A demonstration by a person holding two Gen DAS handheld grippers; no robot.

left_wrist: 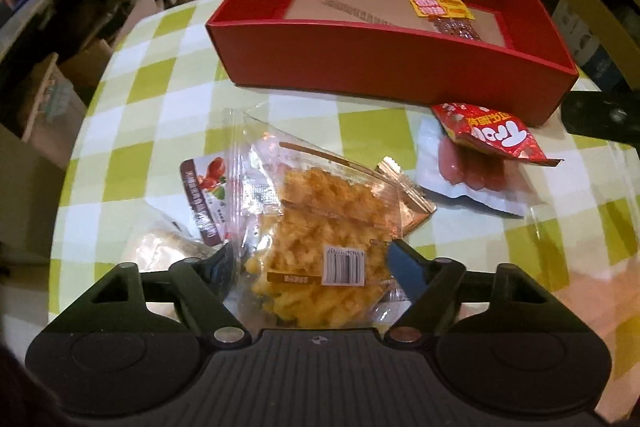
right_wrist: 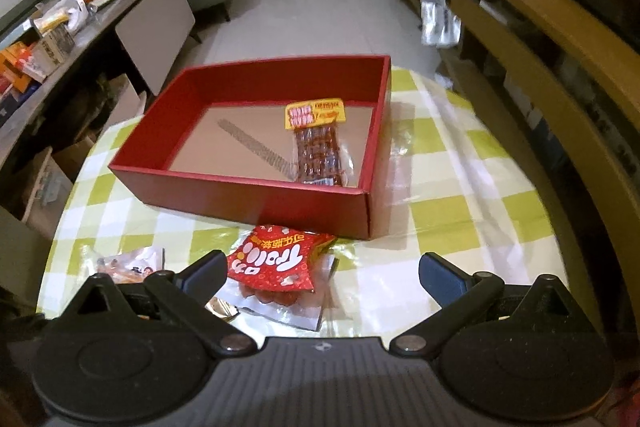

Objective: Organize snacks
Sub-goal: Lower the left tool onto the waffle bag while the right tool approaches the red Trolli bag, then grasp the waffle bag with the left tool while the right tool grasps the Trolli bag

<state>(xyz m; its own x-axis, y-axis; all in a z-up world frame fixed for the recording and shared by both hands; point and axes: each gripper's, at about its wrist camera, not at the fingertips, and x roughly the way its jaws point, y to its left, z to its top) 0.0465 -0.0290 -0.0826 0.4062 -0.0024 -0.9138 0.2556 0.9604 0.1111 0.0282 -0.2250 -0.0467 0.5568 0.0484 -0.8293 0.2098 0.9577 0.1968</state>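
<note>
- Crackly clear plastic is what the left hand-held gripper (left_wrist: 311, 263) has between its fingers: in the left wrist view a bag of yellow crunchy snacks (left_wrist: 320, 227) sits in the jaws, which look pressed against its sides, so I'd say it is gripping the bag near the counter's (left_wrist: 168, 75) near edge.
- That bag should be light, puffy and slippery, and its contents brittle; a gentle hold on the film near the sealed top edge would spare the pieces better than squeezing the middle.
- Same view: a dark-labelled packet (left_wrist: 204, 199) lies touching the bag's left side, a red gummy bag (left_wrist: 492, 133) rests on a pale sausage pack (left_wrist: 468, 175) just beside the near right corner of the red box (left_wrist: 380, 67), and a yellow-labelled snack strip (left_wrist: 444, 13) lies inside the box.
- Right wrist view: the right hand-held gripper (right_wrist: 322, 273) is spread wide with nothing in it, hovering over the red gummy bag (right_wrist: 276, 259) near the counter's (right_wrist: 460, 187) front edge.
- Only this view shows the whole strip (right_wrist: 320, 147) slanting along the floor at the right end of the red box (right_wrist: 248, 195), which is otherwise bare, while the yellow snack bag is out of sight here.
</note>
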